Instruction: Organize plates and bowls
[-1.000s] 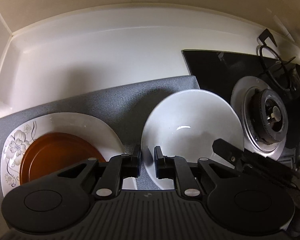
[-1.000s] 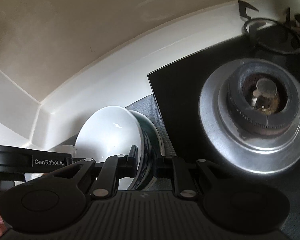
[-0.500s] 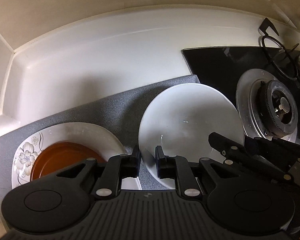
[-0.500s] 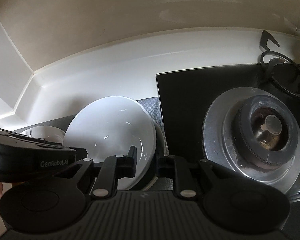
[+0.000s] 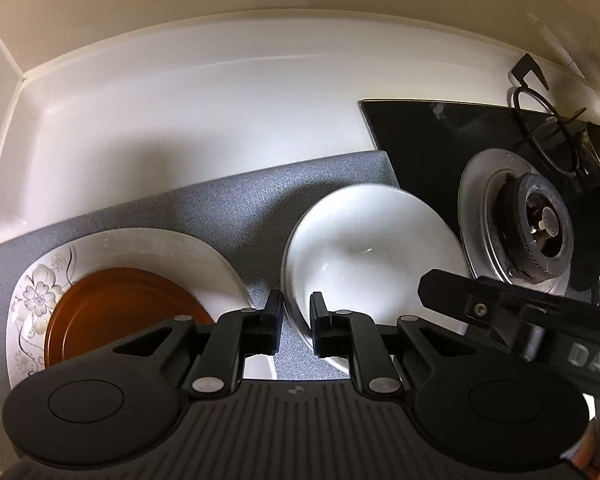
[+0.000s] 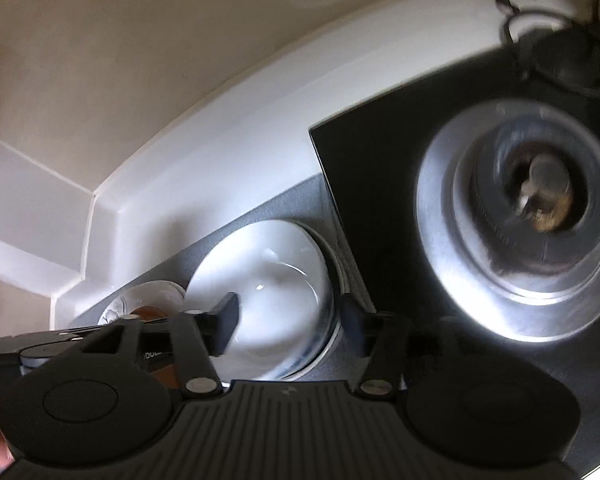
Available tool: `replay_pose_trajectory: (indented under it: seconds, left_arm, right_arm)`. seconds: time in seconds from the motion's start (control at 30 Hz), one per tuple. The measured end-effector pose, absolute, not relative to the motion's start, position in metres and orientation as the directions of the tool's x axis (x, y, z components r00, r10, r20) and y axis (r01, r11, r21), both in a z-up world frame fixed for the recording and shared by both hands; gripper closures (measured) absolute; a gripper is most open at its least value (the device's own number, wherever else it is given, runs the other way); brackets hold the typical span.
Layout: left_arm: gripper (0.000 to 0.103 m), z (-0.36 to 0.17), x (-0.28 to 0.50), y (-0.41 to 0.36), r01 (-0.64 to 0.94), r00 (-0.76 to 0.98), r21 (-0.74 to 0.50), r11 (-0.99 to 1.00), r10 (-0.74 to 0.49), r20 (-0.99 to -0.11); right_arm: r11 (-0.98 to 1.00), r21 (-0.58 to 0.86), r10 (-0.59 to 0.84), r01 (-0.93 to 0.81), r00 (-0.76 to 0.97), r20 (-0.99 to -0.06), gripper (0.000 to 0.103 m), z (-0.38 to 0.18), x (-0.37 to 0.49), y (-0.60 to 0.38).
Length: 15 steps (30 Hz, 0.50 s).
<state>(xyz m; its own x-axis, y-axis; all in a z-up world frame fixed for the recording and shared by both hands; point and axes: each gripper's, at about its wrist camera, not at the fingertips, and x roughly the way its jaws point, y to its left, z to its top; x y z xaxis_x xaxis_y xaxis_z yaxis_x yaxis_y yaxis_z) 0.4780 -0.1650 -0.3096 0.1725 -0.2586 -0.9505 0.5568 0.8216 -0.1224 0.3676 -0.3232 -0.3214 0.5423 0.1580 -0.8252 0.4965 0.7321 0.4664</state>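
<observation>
I see the grey mat [image 5: 204, 208] lying against the stove's [image 5: 516, 220] left edge, bearing a floral plate [image 5: 148, 248] with a brown dish [image 5: 120, 312], and beside the stove a white bowl [image 5: 364, 248]. My left gripper [image 5: 295, 322] pinches the bowl's near rim; my right gripper [image 6: 288, 320] is opening, fingers straddling the bowl without touching.

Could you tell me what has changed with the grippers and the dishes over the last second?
The right gripper has let go of the white bowl's rim; its jaws are opening, with the rim still between them, now untouched. The bowl has settled from tilted to level on the grey mat. The left gripper stays shut on the bowl's near rim, and the brown plate on the floral plate has not moved.
</observation>
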Motion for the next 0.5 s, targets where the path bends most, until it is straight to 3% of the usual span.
replay_pose_trajectory:
  seconds: [0.2,0.43,0.5]
  left_arm:
    - [0.088,-0.31,0.479,-0.16,0.554,0.165,-0.152,0.819,-0.287,-0.944]
    - [0.085,-0.332,0.495,-0.165,0.532,0.078,-0.206,0.821,-0.29,-0.954]
    - [0.085,-0.339,0.5,-0.166,0.513,0.049,-0.226,0.828,-0.291,-0.956]
  right_arm:
    - [0.738,0.421,0.125,0.527,0.507,-0.853,0.031,-0.329,0.36,-0.323]
    - [0.667,0.508,0.183,0.545,0.542,-0.82,0.032,-0.363,0.352,-0.323]
    - [0.634,0.535,0.189,0.558,0.559,-0.807,0.041,-0.37,0.351,-0.323]
